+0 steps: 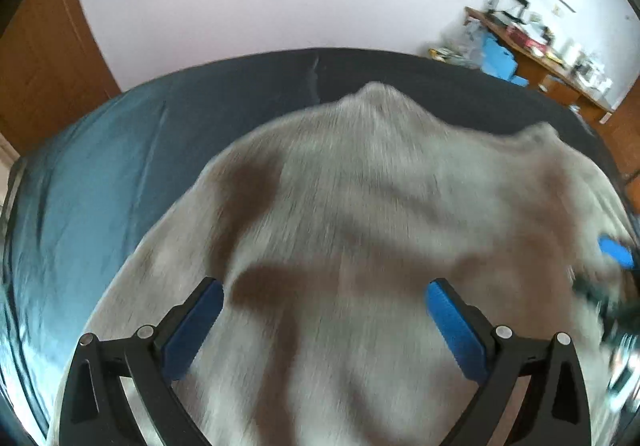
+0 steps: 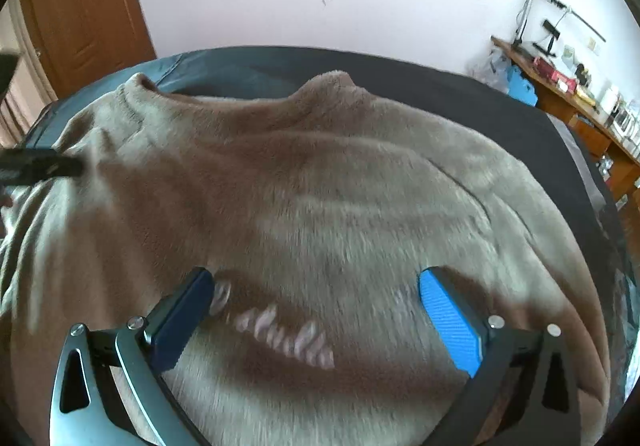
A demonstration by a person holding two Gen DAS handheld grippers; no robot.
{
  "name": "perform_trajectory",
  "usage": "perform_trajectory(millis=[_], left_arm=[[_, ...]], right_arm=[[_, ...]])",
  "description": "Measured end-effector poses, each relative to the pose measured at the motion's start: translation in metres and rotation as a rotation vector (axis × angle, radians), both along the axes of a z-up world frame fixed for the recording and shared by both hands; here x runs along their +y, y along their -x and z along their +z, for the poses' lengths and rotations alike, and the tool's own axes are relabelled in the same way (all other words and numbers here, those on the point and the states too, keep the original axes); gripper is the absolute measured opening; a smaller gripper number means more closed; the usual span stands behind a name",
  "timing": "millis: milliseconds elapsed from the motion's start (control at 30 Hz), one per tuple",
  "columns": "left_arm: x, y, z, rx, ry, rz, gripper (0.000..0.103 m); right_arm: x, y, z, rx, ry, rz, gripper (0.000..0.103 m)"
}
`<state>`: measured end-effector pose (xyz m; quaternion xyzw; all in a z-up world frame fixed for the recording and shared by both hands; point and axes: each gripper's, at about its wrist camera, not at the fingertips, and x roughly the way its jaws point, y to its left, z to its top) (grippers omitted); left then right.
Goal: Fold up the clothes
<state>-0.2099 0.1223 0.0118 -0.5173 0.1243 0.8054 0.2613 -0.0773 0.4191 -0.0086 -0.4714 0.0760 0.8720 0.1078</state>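
Two grippers hang over one fleecy grey-brown garment (image 2: 320, 185) spread across a dark blue bed sheet (image 1: 88, 185). The left gripper (image 1: 324, 310) has its jaws wide apart with nothing between them, and the right gripper (image 2: 316, 298) is spread just as wide and also bare. I judge this is a survey before a grasp: wide jaws let either tool drop onto an edge or seam. The fabric lies directly beneath and ahead of both tools, filling the space between each pair of fingers. A row of pale stitched letters (image 2: 280, 330) sits just under the right gripper, nearer its left finger. Motion blur hides whether either tool touches the pile.
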Motion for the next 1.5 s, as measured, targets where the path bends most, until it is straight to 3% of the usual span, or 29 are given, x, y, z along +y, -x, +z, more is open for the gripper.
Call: perform_trajectory(millis=[67, 233, 333, 467, 533, 667, 733, 967, 1133, 1267, 1333, 1400, 1500], left_arm=[[-0.031, -0.026, 0.006, -0.002, -0.013, -0.017, 0.103], [-0.094, -0.088, 0.009, -0.052, -0.084, -0.044, 0.103], [-0.095, -0.113, 0.002, -0.061, -0.098, -0.083, 0.103], [-0.093, -0.146, -0.019, -0.059, -0.026, -0.136, 0.103], [-0.087, -0.16, -0.023, 0.017, 0.026, -0.171, 0.103], [-0.093, -0.163, -0.019, -0.007, 0.006, -0.121, 0.103], [-0.104, -0.166, -0.012, -0.026, -0.034, -0.095, 0.103], [-0.148, -0.205, 0.008, 0.055, -0.108, -0.039, 0.103], [-0.181, -0.237, 0.01, 0.119, -0.151, 0.047, 0.103], [-0.193, -0.257, 0.007, 0.141, -0.192, 0.115, 0.103], [-0.195, -0.265, 0.007, 0.152, -0.2, 0.132, 0.103], [-0.197, -0.272, 0.009, 0.174, -0.194, 0.138, 0.103], [-0.197, -0.281, 0.01, 0.211, -0.176, 0.134, 0.103]], right_arm=[[-0.018, -0.026, 0.018, 0.011, 0.039, 0.032, 0.103], [-0.076, -0.106, 0.053, 0.008, 0.031, 0.282, 0.103], [-0.117, -0.155, 0.042, -0.052, 0.013, 0.418, 0.103], [-0.16, -0.205, 0.015, -0.119, -0.027, 0.515, 0.103], [-0.17, -0.219, -0.001, -0.145, -0.033, 0.518, 0.103], [-0.162, -0.235, 0.0, -0.099, -0.034, 0.413, 0.103], [-0.155, -0.25, 0.014, -0.037, -0.051, 0.353, 0.103], [-0.136, -0.352, 0.077, 0.263, -0.207, 0.153, 0.103], [-0.139, -0.401, 0.083, 0.372, -0.254, 0.069, 0.103], [-0.173, -0.418, 0.057, 0.352, -0.322, 0.118, 0.101], [-0.198, -0.421, 0.043, 0.319, -0.413, 0.21, 0.094], [-0.217, -0.425, 0.032, 0.283, -0.486, 0.288, 0.075], [-0.232, -0.429, 0.018, 0.233, -0.558, 0.36, 0.066]])
